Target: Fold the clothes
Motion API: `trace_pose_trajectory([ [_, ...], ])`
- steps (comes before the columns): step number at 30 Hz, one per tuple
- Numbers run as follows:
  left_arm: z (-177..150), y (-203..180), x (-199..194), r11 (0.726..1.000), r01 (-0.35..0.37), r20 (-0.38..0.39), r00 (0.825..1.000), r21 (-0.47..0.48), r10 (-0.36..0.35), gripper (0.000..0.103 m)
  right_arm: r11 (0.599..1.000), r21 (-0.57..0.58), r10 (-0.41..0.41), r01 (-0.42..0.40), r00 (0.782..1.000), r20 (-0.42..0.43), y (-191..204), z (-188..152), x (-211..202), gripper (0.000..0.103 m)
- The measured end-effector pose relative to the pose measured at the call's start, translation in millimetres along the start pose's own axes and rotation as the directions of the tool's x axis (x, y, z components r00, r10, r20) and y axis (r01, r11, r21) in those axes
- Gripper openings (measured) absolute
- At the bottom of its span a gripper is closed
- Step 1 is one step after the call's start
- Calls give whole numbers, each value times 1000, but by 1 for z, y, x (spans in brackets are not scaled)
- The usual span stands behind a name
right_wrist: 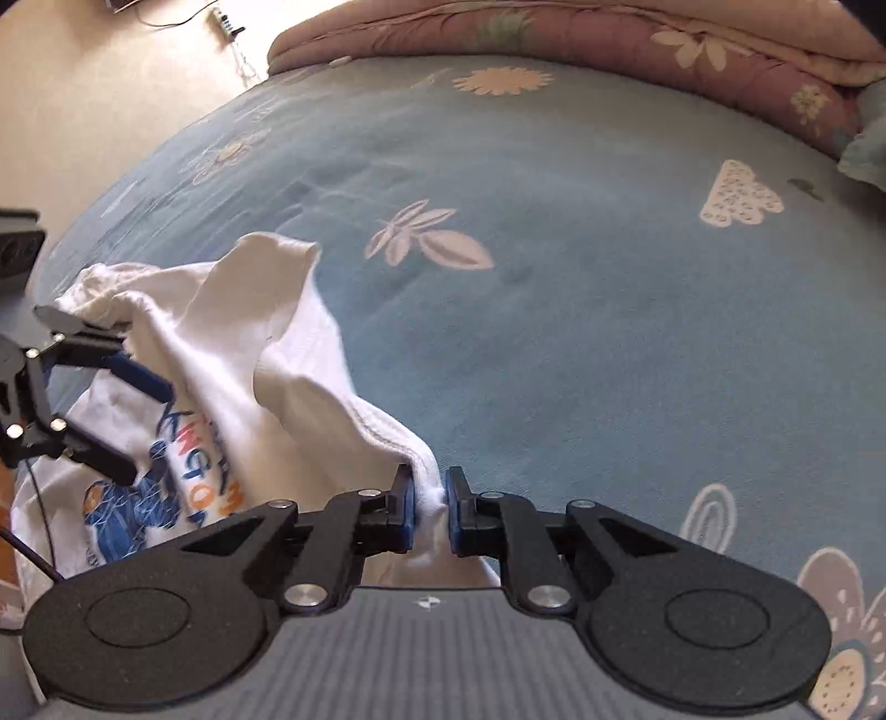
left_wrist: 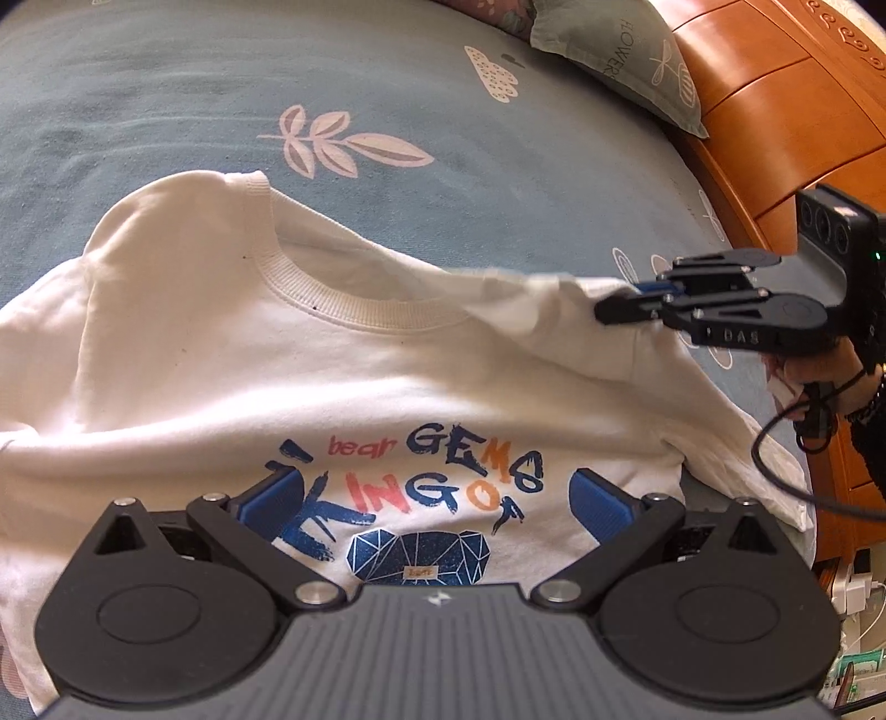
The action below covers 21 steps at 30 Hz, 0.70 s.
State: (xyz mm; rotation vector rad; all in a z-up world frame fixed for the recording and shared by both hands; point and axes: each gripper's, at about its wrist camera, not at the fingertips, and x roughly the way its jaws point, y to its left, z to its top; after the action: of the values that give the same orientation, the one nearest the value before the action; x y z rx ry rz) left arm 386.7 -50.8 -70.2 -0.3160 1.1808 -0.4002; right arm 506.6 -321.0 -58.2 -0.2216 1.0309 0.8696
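Observation:
A white T-shirt (left_wrist: 232, 354) with a blue and orange "KING" print lies face up on the blue bedsheet (left_wrist: 166, 99). My left gripper (left_wrist: 437, 498) is open just over the print, one blue pad on each side of the lettering. At the right of this view, my right gripper (left_wrist: 626, 307) is shut on the shirt's sleeve and holds that fold lifted. In the right wrist view, the right gripper (right_wrist: 431, 498) pinches a hem of the T-shirt (right_wrist: 277, 343) between its pads. The left gripper (right_wrist: 124, 421) shows at the left edge with its jaws apart above the print.
A grey-green pillow (left_wrist: 626, 61) lies at the head of the bed beside an orange wooden headboard (left_wrist: 775, 122). A pink flowered quilt (right_wrist: 554, 39) runs along the far side. A person's hand (left_wrist: 803, 382) and a black cable (left_wrist: 786, 471) trail behind the right gripper. Beige floor (right_wrist: 83, 83) lies beyond the bed.

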Motion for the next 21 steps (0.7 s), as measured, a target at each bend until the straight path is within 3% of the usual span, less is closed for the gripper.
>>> trace_pose_trajectory([
  [3, 1, -4, 0, 1000, 5, 5, 1000, 13, -5, 101, 996, 56, -77, 76, 997, 20, -24, 9, -1, 15],
  [7, 1, -7, 2, 1000, 3, 7, 1000, 28, -3, 101, 977, 110, -184, 183, 983, 1, -48, 13, 15, 3],
  [9, 1, -10, 2, 999, 4, 9, 1000, 42, -4, 101, 966, 167, -200, 199, 980, -14, -63, 13, 22, 3],
  [10, 1, -11, 1, 999, 3, 11, 1000, 52, -3, 101, 961, 193, -199, 198, 980, -15, -67, 13, 23, 4],
  [14, 0, -11, 0, 996, -15, 12, 1000, 87, 14, 101, 969, 236, -84, 67, 994, 65, -61, 13, 10, 14],
  [17, 0, -8, 2, 995, -27, 4, 1000, 91, 27, 101, 984, 178, -42, 31, 997, 59, -43, 19, 15, 31],
  [21, 5, -4, -4, 992, -46, 22, 999, 121, 44, 101, 995, 96, -10, 6, 999, 42, -17, 28, 26, 32],
])
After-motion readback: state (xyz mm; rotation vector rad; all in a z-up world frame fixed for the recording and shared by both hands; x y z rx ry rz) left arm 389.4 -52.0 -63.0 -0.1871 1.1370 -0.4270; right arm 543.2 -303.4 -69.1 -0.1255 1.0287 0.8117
